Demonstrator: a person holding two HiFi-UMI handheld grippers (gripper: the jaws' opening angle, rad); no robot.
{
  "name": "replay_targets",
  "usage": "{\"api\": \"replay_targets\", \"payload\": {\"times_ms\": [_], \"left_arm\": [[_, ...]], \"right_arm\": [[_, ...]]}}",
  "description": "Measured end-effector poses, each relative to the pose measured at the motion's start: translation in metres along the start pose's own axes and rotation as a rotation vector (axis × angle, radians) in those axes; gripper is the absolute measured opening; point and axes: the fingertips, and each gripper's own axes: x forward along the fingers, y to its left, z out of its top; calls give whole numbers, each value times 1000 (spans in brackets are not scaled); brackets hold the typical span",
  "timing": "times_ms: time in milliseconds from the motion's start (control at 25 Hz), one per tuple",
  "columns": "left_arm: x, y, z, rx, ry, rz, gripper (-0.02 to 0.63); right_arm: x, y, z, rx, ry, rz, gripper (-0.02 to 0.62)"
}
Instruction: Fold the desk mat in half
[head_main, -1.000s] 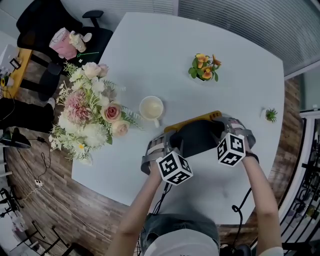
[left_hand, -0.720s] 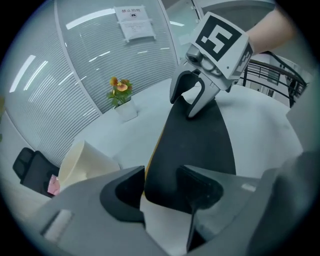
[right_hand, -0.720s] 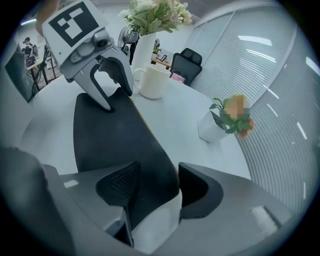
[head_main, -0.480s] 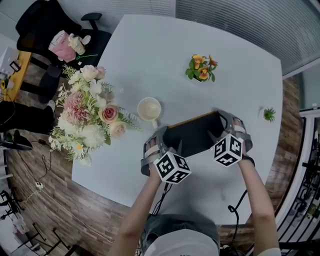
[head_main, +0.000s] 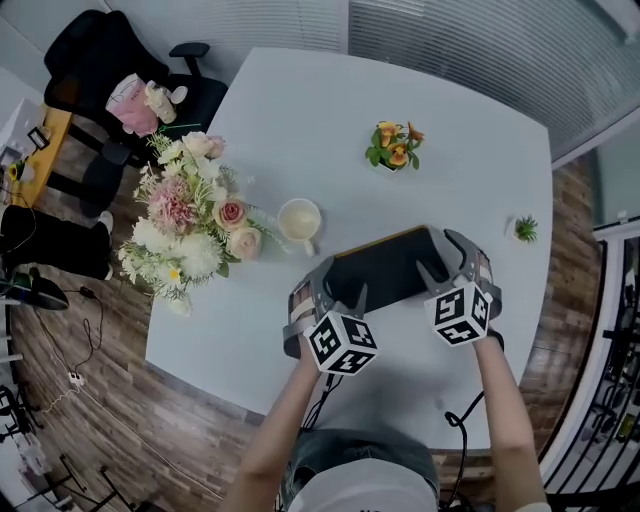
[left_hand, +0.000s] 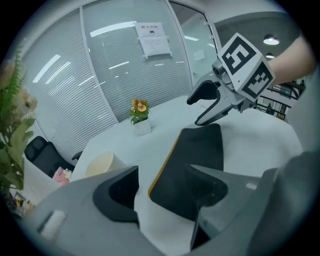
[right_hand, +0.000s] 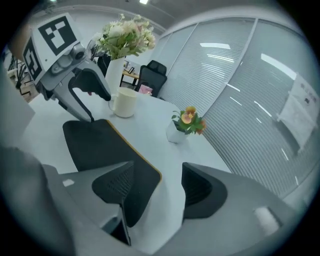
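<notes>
Letting go is what has just happened: the right tongs (head_main: 437, 255) have just been opening, and in the right gripper view their pads now stand wide apart with nothing pinched. Only a corner of the desk mat (head_main: 385, 268) shows in the gap, lying on the desk (head_main: 300, 120) below. The left tongs (head_main: 343, 285) are spread as well. In the left gripper view the mat's other end lies under and between the pads without touching either. A second ago both tongs sat low over the mat, which looked humped, with a broad yellow band along its far edge. Now it lies flat as a dark, narrow rectangle with only a thin yellow line along that edge, and both tongs are lifted clear and drawn back toward the person. The mat sits at the near middle of the desk, between the two tongs, just beside the cup (head_main: 301, 219) and well apart from the small potted flower (head_main: 392, 146) and the big bouquet (head_main: 190, 225). By its doubled, halved look, the fold seems made and released, so the task is at or near its end. Whether the near edges line up I cannot tell, since the tongs cover them; a springy layer lifting open is the risk to watch
</notes>
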Motion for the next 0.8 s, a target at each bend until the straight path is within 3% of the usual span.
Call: {"api": "replay_targets", "payload": {"times_ms": [400,600,800], "left_arm": [[-72,10,28,-179,-179,69,282],[-120,23,49,-297,-322,111,269],[-168,36,71,-321,-436,186,236]], "right_arm": [[-94,-22,46,247,-209,-193,213],[-147,-33,62,376,-320,-306,142],[-194,-38,78,432,-418,-377,118]]}}
